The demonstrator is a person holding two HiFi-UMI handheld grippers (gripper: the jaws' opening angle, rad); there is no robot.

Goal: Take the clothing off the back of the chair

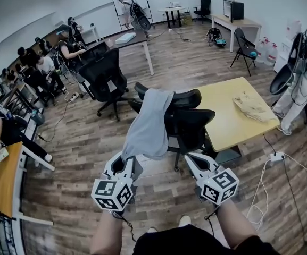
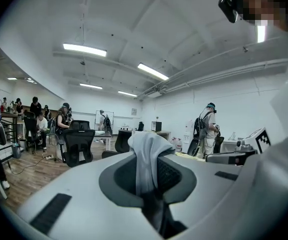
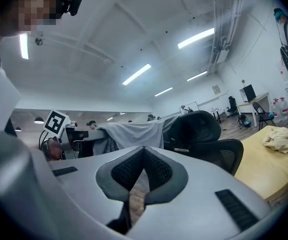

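A grey garment (image 1: 149, 124) hangs over the back of a black office chair (image 1: 189, 122) in the middle of the head view. Its lower end reaches down to my left gripper (image 1: 127, 161), which is shut on the fabric. In the left gripper view the garment (image 2: 146, 156) runs from the chair top down between the jaws of the left gripper (image 2: 151, 196). My right gripper (image 1: 193, 158) is just in front of the chair's seat, shut with nothing in it. The right gripper view has the garment (image 3: 134, 134) draped left of the chair (image 3: 198, 129), beyond the right gripper (image 3: 143, 151).
A yellow table (image 1: 233, 126) with a beige cloth (image 1: 253, 108) on it stands right behind the chair. Another black chair (image 1: 105, 78) is at the back left. A person (image 1: 302, 84) stands at the right. A power strip (image 1: 275, 156) with cables lies on the wooden floor.
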